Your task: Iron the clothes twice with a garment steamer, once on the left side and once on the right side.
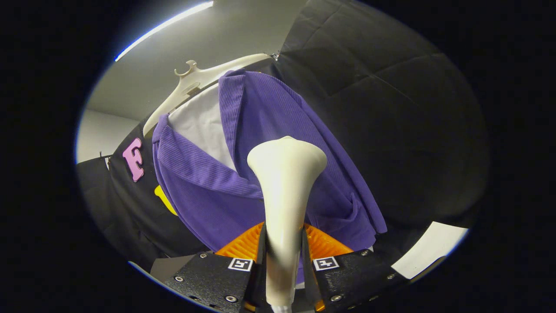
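Fingers (283,256) clamp both sides of cream plastic garment steamer (284,191) by its narrow neck. Its flared head rises just beyond them, against the right front of purple ribbed corduroy shirt (260,165). Shirt hangs from cream plastic hanger (195,84), over white inner top (204,126).

- What carries the clothes in front of me is a pale hanger (204,82), tilted, its hook uppermost.
- Draped directly over it is a purple ribbed garment (260,143), open at the front, with a white layer (202,124) showing inside the collar.
- The garment hangs against the booth's black cloth wall (391,108), just beyond my hand-held gripper (283,243), whose fingers clamp the steamer (284,174).
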`<state>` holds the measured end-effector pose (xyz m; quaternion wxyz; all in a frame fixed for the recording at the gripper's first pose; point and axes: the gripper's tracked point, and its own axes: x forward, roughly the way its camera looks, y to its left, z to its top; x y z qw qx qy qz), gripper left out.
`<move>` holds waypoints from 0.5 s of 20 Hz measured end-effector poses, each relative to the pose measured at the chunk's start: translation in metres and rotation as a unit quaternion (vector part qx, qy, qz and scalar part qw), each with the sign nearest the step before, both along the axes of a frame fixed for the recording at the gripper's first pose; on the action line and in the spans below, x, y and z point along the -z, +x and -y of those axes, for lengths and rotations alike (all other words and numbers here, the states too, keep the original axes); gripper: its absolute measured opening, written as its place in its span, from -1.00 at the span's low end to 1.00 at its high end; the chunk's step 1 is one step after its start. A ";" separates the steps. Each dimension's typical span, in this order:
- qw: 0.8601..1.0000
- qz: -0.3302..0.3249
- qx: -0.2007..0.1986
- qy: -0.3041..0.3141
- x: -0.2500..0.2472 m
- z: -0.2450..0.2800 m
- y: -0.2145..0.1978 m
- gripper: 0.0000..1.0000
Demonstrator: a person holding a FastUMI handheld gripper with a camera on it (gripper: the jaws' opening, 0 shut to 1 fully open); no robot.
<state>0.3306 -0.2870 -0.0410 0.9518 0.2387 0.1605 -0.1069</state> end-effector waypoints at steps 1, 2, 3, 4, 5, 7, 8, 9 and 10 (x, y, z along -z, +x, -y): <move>1.000 -0.007 0.002 0.002 0.007 0.003 -0.004 -0.28; 1.000 -0.013 0.004 0.003 0.014 0.005 -0.008 -0.28; 1.000 -0.019 0.005 0.005 0.020 0.008 -0.011 -0.28; 1.000 -0.025 0.007 0.006 0.026 0.010 -0.013 -0.27; 0.999 -0.031 0.007 0.006 0.032 0.012 -0.017 -0.28; 0.999 -0.042 0.009 0.009 0.045 0.015 -0.023 -0.28; 0.999 -0.049 0.010 0.012 0.052 0.015 -0.026 -0.28; 0.998 -0.057 0.011 0.013 0.060 0.017 -0.030 -0.27; 0.998 -0.066 0.012 0.013 0.069 0.017 -0.034 -0.28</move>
